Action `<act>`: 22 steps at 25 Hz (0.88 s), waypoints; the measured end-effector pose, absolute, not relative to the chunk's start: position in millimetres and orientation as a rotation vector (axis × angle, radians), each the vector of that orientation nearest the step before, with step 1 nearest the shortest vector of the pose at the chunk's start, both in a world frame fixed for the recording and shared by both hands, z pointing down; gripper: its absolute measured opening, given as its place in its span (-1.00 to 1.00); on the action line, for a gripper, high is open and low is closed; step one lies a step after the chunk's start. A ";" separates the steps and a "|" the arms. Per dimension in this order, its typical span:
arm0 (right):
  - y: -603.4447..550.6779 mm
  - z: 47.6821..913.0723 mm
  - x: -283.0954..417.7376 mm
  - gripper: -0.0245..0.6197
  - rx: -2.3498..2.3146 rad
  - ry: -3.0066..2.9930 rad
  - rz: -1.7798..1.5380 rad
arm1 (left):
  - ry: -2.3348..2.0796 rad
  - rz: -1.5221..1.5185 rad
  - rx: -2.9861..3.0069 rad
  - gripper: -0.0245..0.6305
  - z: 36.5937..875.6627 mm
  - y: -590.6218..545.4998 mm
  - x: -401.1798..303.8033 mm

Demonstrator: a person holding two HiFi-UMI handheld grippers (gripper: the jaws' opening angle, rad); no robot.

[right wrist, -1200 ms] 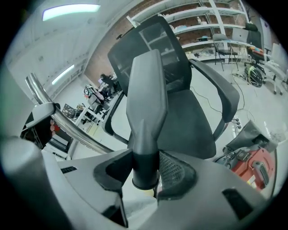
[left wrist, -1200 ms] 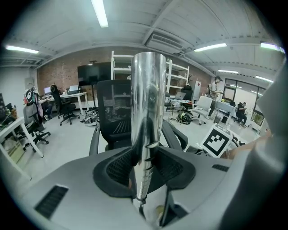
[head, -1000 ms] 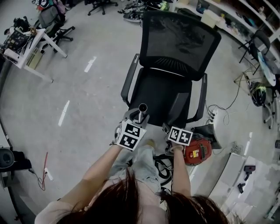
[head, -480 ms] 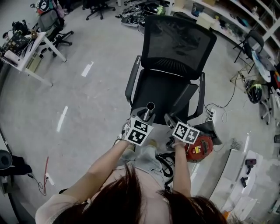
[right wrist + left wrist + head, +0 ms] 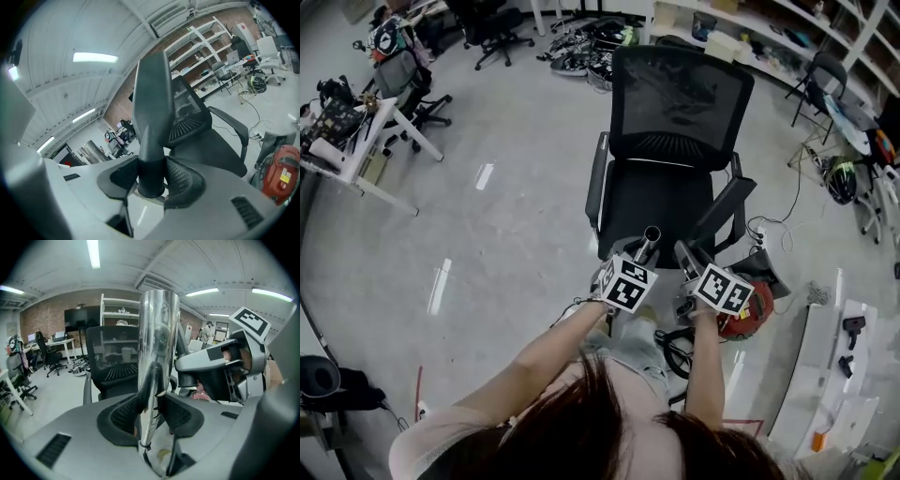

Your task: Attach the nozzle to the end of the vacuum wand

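Note:
A chrome vacuum wand (image 5: 157, 352) stands upright between the jaws of my left gripper (image 5: 151, 416), which is shut on it. In the head view its open end (image 5: 652, 233) rises above the left gripper (image 5: 637, 262). My right gripper (image 5: 151, 177) is shut on the round collar of a dark grey tapered nozzle (image 5: 151, 117). The nozzle (image 5: 687, 253) sits just right of the wand, apart from it, with the right gripper (image 5: 698, 272) below it. The right gripper (image 5: 225, 366) also shows close beside the wand in the left gripper view.
A black mesh office chair (image 5: 675, 141) stands right in front of both grippers. A red vacuum canister (image 5: 748, 319) with a black hose lies on the floor at my right. Shelves (image 5: 787, 37) and desks (image 5: 356, 131) line the room's edges, with grey floor (image 5: 506, 216) on the left.
Both grippers, still holding the wand and the nozzle, have shifted right and slightly up in the head view, staying side by side. The chair looks further off.

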State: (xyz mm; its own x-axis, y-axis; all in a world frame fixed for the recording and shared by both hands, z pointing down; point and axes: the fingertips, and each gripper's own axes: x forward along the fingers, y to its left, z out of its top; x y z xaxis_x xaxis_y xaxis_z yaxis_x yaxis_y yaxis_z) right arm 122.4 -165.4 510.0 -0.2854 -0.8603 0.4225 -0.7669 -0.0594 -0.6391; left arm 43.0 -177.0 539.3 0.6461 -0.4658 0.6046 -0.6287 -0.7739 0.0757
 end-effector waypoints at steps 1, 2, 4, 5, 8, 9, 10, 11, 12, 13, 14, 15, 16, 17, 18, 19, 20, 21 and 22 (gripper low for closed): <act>-162.0 503.4 118.7 -0.37 -1.813 2.065 -1.250 | -0.869 0.834 2.596 -0.44 538.4 -173.7 39.9; -158.5 496.9 115.5 -0.37 -1.821 2.057 -1.227 | -0.859 0.831 2.604 -0.44 537.6 -170.7 37.0; -151.3 484.2 111.1 -0.37 -1.836 2.044 -1.182 | -0.843 0.824 2.619 -0.44 535.6 -165.4 33.0; -147.2 478.3 109.6 -0.37 -1.843 2.038 -1.160 | -0.835 0.820 2.627 -0.44 534.4 -162.4 31.5; -134.9 464.8 105.1 -0.37 -1.868 2.021 -1.111 | -0.812 0.810 2.648 -0.44 531.0 -152.2 28.2; -130.8 461.7 102.4 -0.37 -1.874 2.016 -1.101 | -0.805 0.807 2.653 -0.44 530.1 -148.5 26.4; -127.1 458.6 98.9 -0.37 -1.877 2.012 -1.092 | -0.798 0.803 2.659 -0.44 529.0 -144.9 24.0; -123.5 455.4 95.1 -0.37 -1.879 2.009 -1.083 | -0.792 0.800 2.665 -0.44 527.8 -141.4 21.5; -119.9 452.0 91.7 -0.37 -1.881 2.008 -1.072 | -0.786 0.797 2.673 -0.44 526.7 -137.7 19.6; -116.0 448.6 89.2 -0.37 -1.883 2.008 -1.060 | -0.779 0.793 2.681 -0.44 526.0 -133.8 18.7; -112.2 445.2 87.4 -0.37 -1.886 2.008 -1.046 | -0.774 0.788 2.689 -0.44 525.6 -130.0 18.6; -108.6 441.7 85.8 -0.37 -1.888 2.009 -1.032 | -0.770 0.782 2.694 -0.44 525.3 -126.6 18.5; -105.4 438.2 83.8 -0.37 -1.890 2.010 -1.018 | -0.768 0.777 2.698 -0.44 525.0 -123.7 17.7; -102.9 434.5 81.5 -0.37 -1.892 2.012 -1.005 | -0.766 0.775 2.700 -0.44 524.6 -121.2 15.9; -101.2 430.6 79.1 -0.37 -1.892 2.014 -0.992 | -0.764 0.773 2.701 -0.44 524.0 -119.4 13.6; -100.6 426.5 77.1 -0.37 -1.889 2.016 -0.979 | -0.762 0.772 2.704 -0.44 523.2 -118.1 11.4; -100.9 422.1 75.8 -0.37 -1.885 2.018 -0.966 | -0.762 0.769 2.706 -0.44 522.5 -117.2 9.8; -101.9 417.5 75.0 -0.37 -1.878 2.022 -0.954 | -0.762 0.765 2.707 -0.44 521.9 -116.7 9.1; -103.2 412.7 74.5 -0.37 -1.868 2.027 -0.942 | -0.763 0.762 2.708 -0.44 521.4 -116.1 9.1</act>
State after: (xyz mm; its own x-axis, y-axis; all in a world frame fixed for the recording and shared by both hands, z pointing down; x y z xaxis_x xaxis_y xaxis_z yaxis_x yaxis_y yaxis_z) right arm 74.5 -103.2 412.7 -0.1626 -0.9540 0.2518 -0.8076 -0.0180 -0.5895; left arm 9.1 -116.1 521.4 0.7298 -0.4214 0.5383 -0.5391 -0.8390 0.0742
